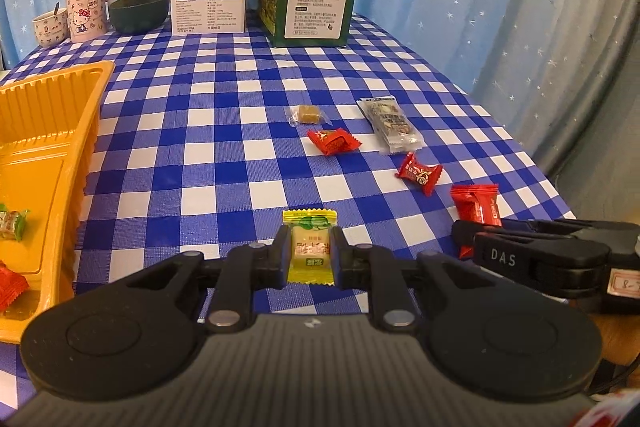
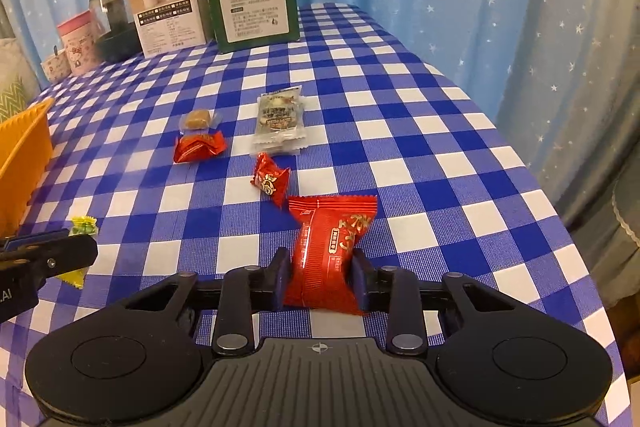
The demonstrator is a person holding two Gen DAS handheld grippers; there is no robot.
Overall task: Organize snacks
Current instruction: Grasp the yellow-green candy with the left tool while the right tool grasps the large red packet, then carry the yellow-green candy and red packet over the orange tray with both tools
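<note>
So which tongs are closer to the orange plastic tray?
Left. The left tongs, shut on a yellow-wrapped candy, sit right beside the orange plastic tray. The right tongs, clamping a red snack packet, are farther out, across from the tray.

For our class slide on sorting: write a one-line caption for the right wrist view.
Right gripper shut on a red snack packet above the blue checked tablecloth, four wrapped snacks waiting beyond.

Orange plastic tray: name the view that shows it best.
The left wrist view. There the orange plastic tray shows its ribbed rim, its compartments and wrapped sweets lying inside. The right wrist view catches only one corner of the tray at the left edge, with nothing of its inside.
</note>
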